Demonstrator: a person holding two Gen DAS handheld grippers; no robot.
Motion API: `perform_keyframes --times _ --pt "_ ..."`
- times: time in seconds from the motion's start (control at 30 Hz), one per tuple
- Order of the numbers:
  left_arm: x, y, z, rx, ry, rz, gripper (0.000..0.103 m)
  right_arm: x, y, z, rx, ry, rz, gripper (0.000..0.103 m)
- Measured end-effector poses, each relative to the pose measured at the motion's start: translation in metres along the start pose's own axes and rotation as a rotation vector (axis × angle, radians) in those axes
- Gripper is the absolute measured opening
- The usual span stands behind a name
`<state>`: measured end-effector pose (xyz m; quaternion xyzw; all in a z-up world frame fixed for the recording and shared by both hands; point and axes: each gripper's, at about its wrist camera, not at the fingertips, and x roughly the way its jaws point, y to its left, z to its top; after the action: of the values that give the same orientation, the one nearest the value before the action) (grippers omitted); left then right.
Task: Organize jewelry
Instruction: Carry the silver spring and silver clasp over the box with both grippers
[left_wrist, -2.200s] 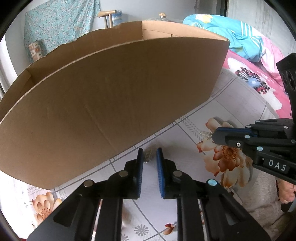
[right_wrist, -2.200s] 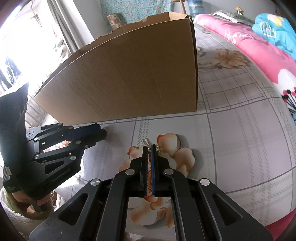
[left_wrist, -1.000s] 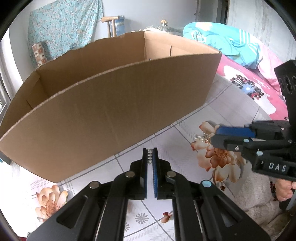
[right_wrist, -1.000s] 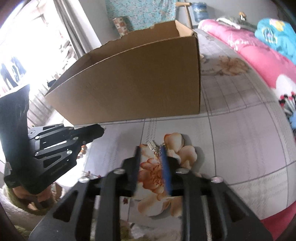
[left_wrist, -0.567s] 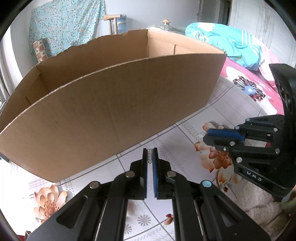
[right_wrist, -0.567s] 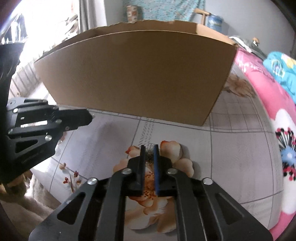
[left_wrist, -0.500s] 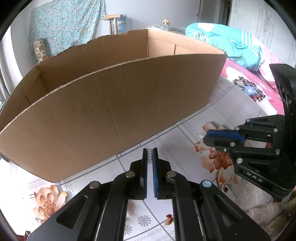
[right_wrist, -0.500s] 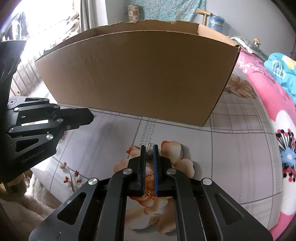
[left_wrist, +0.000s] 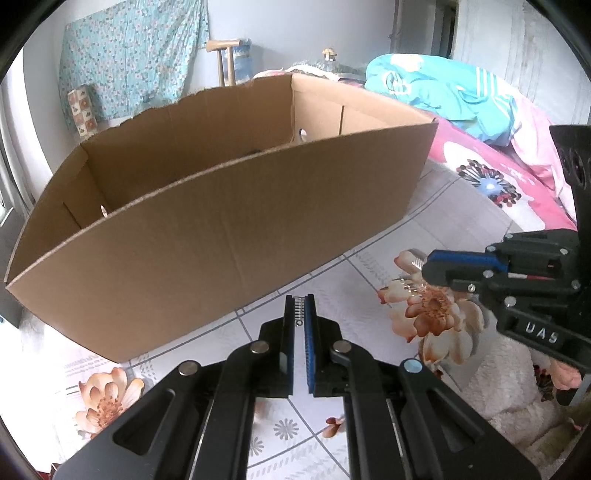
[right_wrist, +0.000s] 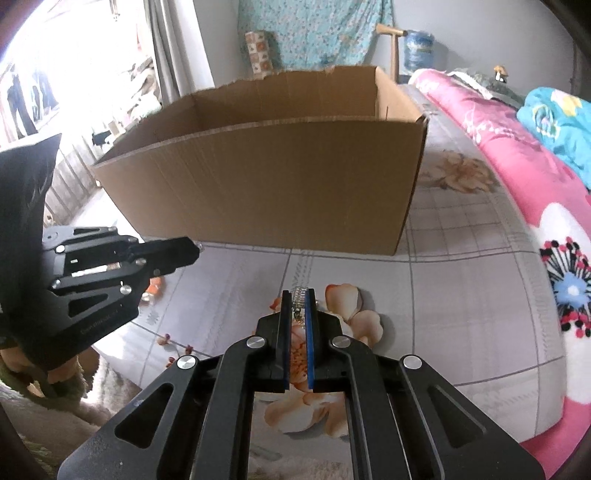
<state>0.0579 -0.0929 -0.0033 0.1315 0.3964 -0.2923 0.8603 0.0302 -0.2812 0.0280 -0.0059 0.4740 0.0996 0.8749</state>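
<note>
Two claws are working here, each one pinching a small piece of jewelry. In the left wrist view, my left claw (left_wrist: 300, 308) is clamping a thin silver chain piece (left_wrist: 300, 310) between its pads, hanging above the floral bedsheet (left_wrist: 207, 369) just short of the cardboard box (left_wrist: 229, 229); my right claw (left_wrist: 424, 271) is showing at the right edge. In the right wrist view, my right claw (right_wrist: 298, 306) is gripping a sparkly linked piece (right_wrist: 300, 295) over an orange flower print, the open box ahead. Both pieces are looking light, limp and slippery, probably delicate, so I am judging a firm pinch mid-length safest.
</note>
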Motion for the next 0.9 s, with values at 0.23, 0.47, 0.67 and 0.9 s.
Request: perform_keyframes --times 0.23,0.47,0.67,0.9 --pt "-0.022 -0.001 0.0 0.005 -0.037 0.009 0.004 -0.029 -0.012 0.009 0.074 -0.093 0.042 0.005" --pt "-0.042 -0.002 0.004 -0.003 -0.078 0.004 0.004 -0.056 -0.017 0.013 0.117 -0.179 0.092 0.005" --pt "-0.065 -0.003 0.012 -0.002 -0.132 0.003 0.004 -0.064 -0.01 0.019 0.115 -0.225 0.114 0.005" --pt "-0.086 0.004 0.029 -0.004 -0.193 -0.004 0.004 -0.066 -0.002 0.033 0.104 -0.261 0.137 0.005"
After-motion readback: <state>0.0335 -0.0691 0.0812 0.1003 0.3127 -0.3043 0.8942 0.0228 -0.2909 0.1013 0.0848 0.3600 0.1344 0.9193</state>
